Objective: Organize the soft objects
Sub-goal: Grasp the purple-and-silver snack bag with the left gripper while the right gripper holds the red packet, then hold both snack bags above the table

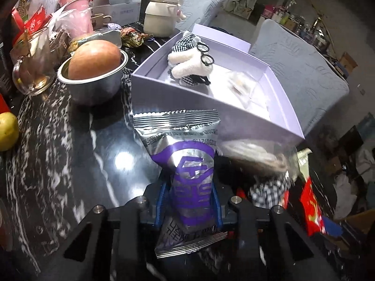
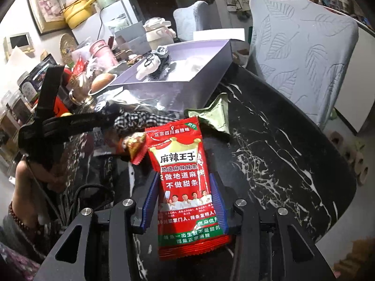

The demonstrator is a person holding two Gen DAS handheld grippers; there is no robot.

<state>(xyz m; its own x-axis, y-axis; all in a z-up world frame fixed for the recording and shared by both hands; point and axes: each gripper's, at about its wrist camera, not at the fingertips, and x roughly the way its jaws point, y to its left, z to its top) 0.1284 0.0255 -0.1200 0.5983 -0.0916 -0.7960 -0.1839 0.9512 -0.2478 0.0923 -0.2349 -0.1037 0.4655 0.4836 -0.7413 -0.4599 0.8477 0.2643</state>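
My left gripper point(image 1: 191, 199) is shut on a silver and purple snack packet point(image 1: 187, 164), held above the dark marble table just in front of the lilac box point(image 1: 178, 96). The box holds a white plush toy with black glasses point(image 1: 189, 63) and a clear wrapped item point(image 1: 243, 86). My right gripper point(image 2: 184, 196) is shut on a red snack packet point(image 2: 185, 187) above the table, short of the same lilac box point(image 2: 164, 89). A checked cloth item point(image 2: 138, 119) and a green packet point(image 2: 215, 114) lie on the table between the red packet and the box.
A steel bowl with an apple point(image 1: 93, 75), a glass mug point(image 1: 32, 68), pink cups point(image 1: 75, 7) and a cream jar point(image 1: 161, 14) crowd the table's left and back. Grey chairs point(image 2: 302, 53) stand behind. The left gripper's body point(image 2: 46, 121) shows in the right wrist view.
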